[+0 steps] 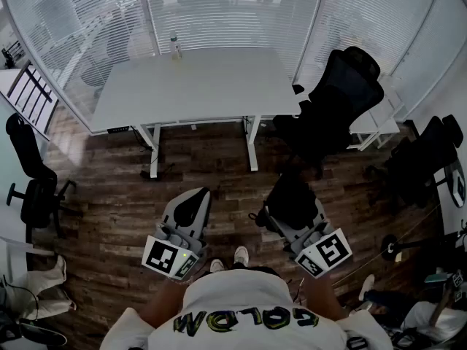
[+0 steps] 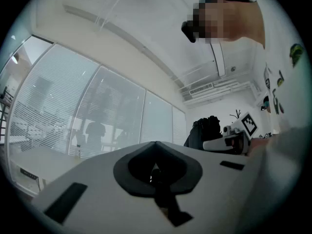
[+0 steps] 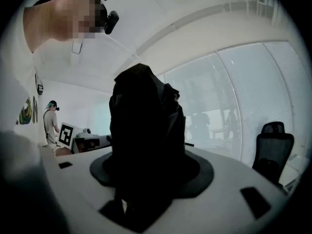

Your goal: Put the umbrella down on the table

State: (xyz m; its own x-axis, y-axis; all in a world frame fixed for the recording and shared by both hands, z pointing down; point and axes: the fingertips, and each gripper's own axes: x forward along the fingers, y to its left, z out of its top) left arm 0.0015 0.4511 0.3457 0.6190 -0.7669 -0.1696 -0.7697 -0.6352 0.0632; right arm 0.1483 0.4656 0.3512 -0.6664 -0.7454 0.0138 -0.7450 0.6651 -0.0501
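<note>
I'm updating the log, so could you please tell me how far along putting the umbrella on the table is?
Done: the right tool is clamped on the black umbrella. In hand: it is held over the floor, short of the white table. Left: reach the table and set it down. The left tool is shut, empty.

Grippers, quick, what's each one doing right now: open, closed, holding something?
Left gripper: fingers closed, nothing between them.
Right gripper: closed on the folded black umbrella.
</note>
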